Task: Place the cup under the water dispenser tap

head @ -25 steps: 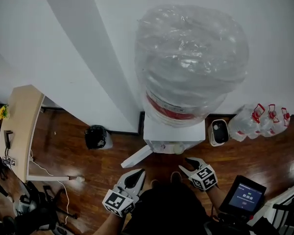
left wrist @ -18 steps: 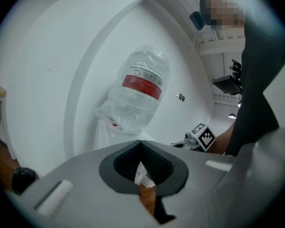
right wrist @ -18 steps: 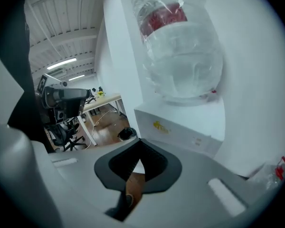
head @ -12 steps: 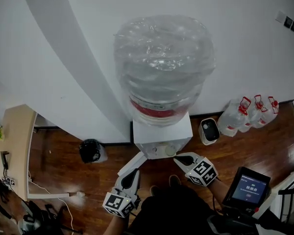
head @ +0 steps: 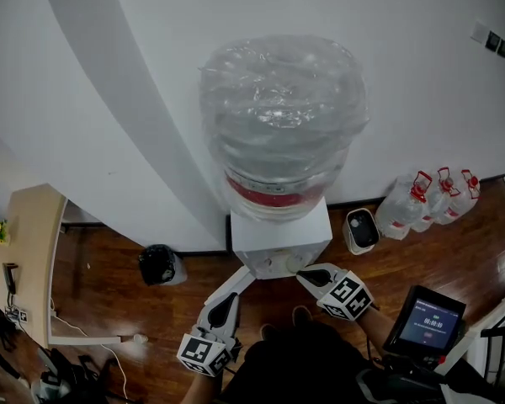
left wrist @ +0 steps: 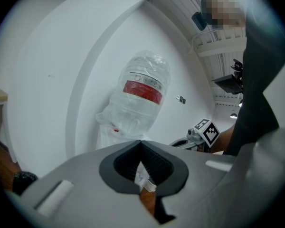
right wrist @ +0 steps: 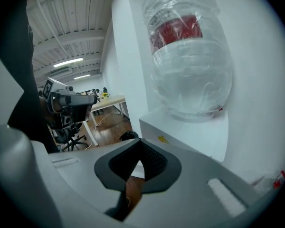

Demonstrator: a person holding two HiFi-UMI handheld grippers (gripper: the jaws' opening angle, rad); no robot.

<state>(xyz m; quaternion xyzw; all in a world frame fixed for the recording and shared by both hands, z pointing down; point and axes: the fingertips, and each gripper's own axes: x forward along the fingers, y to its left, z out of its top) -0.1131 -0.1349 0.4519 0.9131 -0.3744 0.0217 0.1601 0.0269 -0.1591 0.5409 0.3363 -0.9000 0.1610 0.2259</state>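
At the dispenser [head: 279,244], right gripper [head: 303,276] tip-first.

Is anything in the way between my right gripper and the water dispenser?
Nothing visible. The right gripper, shut and empty, is close in front of the dispenser. No cup shows in any view.

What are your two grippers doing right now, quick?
Left gripper: closed, holding nothing.
Right gripper: closed, holding nothing.

You have a black bin [head: 158,263] and spare bottles [head: 429,199] on the floor [head: 101,268], a table [head: 29,251] far left, and a screen [head: 429,324] lower right.
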